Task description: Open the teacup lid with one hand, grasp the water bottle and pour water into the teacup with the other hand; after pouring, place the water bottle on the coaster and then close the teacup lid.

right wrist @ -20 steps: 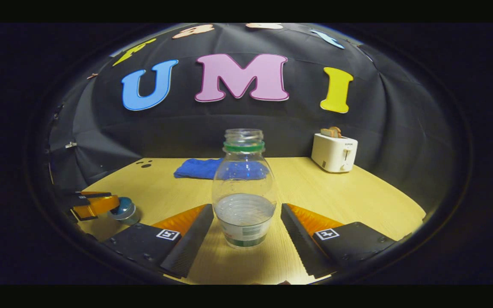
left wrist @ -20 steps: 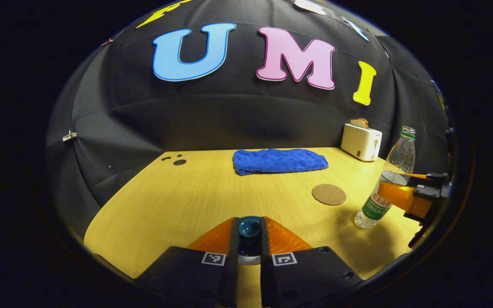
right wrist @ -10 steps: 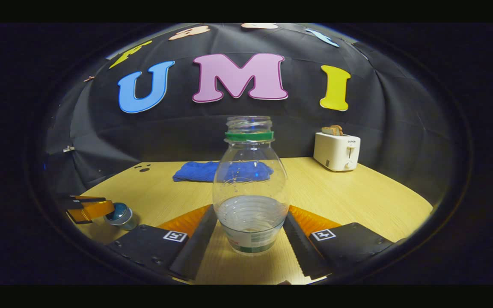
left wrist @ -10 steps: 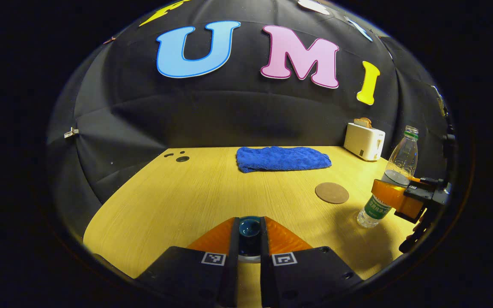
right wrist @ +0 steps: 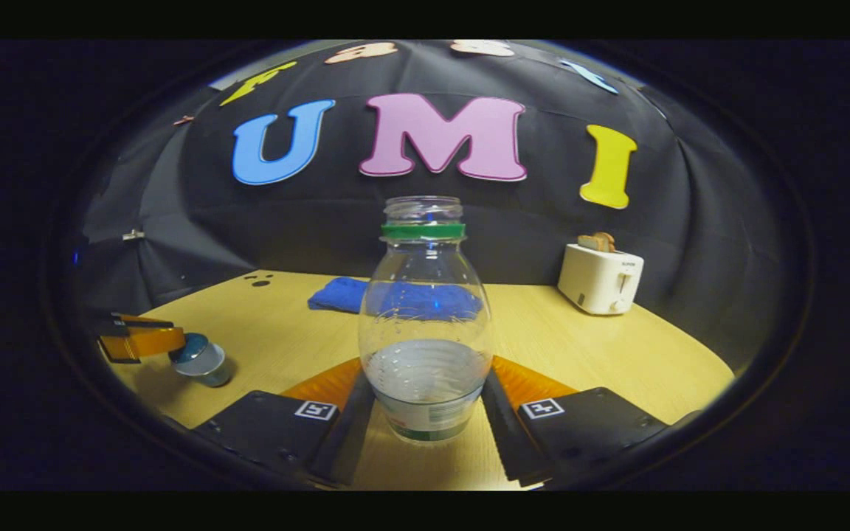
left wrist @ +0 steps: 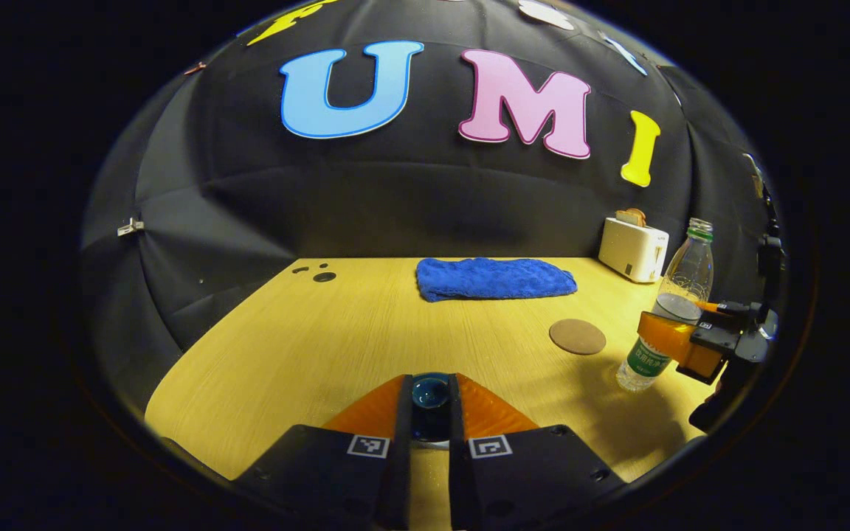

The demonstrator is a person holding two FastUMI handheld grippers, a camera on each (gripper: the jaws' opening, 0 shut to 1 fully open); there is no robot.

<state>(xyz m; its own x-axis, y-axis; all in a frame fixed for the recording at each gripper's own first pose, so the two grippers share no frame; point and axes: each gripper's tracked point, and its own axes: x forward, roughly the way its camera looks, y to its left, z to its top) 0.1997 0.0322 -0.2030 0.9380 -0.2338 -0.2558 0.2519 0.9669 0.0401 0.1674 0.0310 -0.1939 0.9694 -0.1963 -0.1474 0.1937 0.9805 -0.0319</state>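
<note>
Right hand-held gripper (right wrist: 425, 413) has closed onto water bottle (right wrist: 425, 324)

Wooden table (left wrist: 307, 346) bears towel (left wrist: 495, 278), coaster (left wrist: 577, 336), toaster (left wrist: 633, 248).

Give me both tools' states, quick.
Left tool: shut on the lid knob.
Right tool: shut on the bottle, which stands upright on the table.

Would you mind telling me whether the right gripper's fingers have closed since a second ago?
Yes. The right gripper has closed inward onto the water bottle; earlier, bare table showed beside it.
</note>
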